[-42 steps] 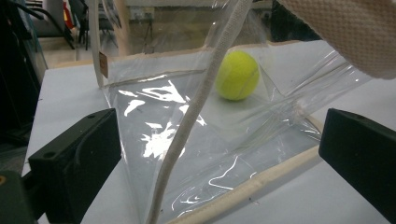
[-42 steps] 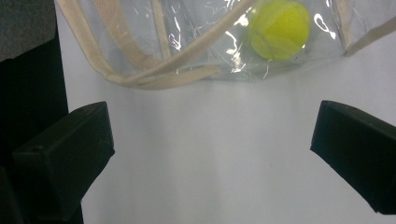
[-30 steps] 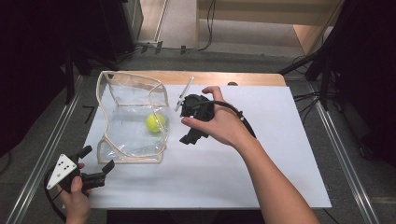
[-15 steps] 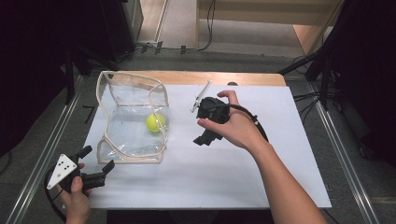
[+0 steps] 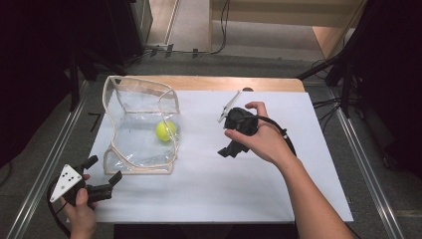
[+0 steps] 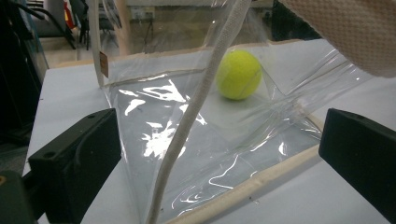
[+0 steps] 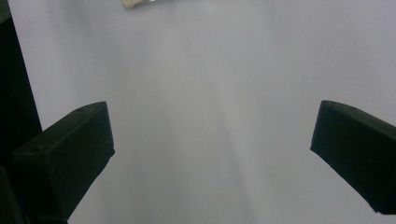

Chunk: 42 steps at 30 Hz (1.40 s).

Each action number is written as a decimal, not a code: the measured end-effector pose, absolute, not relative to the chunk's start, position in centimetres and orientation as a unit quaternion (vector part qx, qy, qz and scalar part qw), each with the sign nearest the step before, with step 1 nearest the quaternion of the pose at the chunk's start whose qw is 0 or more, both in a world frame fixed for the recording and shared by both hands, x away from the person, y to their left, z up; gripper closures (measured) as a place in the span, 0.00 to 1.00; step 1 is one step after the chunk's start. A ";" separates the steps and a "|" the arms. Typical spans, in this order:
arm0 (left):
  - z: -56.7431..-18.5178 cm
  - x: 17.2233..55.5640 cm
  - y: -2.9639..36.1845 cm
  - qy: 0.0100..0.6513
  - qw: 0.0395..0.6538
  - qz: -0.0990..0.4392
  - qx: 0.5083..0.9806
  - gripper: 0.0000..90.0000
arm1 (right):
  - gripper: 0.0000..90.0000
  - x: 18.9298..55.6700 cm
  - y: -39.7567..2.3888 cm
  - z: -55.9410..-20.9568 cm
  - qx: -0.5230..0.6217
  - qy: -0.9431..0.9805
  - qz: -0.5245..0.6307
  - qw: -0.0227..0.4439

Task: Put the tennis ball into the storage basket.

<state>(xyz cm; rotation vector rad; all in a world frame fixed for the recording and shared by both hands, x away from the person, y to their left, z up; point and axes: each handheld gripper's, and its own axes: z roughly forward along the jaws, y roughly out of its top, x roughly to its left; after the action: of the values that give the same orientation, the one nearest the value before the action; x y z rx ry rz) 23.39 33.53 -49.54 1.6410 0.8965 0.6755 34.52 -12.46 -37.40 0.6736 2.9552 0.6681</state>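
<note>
A clear plastic bag (image 5: 139,124) with beige trim stands open on the white table, left of centre. A yellow-green tennis ball (image 5: 165,131) lies inside it. My left gripper (image 5: 103,170) sits at the front left corner, open, jaws pointing at the bag's near corner. In the left gripper view the bag (image 6: 187,140) and its beige seam rise just ahead of the open left gripper (image 6: 219,158), with the ball (image 6: 239,74) behind the film. My right gripper (image 5: 230,148) is held mid-table, right of the bag. It is open over bare table, right gripper (image 7: 210,149) holding nothing.
The white table top (image 5: 209,189) has free room in front and to the right. A wooden strip (image 5: 224,83) runs along its far edge. Metal rails (image 5: 366,164) flank both sides, and cables (image 5: 328,107) lie off the right side.
The right hand has drawn its gripper away from the bag, to the right and a little nearer. The left gripper, bag and ball have stayed put.
</note>
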 end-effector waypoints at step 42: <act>-49.5 23.4 33.5 0.377 0.542 0.285 0.694 0.00 | 0.00 31.1 -20.4 -43.1 0.293 0.912 0.283 0.048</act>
<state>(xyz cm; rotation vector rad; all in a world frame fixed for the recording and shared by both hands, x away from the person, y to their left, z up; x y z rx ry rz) 23.45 33.46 -49.54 1.6487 0.8956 0.6776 31.11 -20.40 -43.11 0.8927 2.7811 0.8618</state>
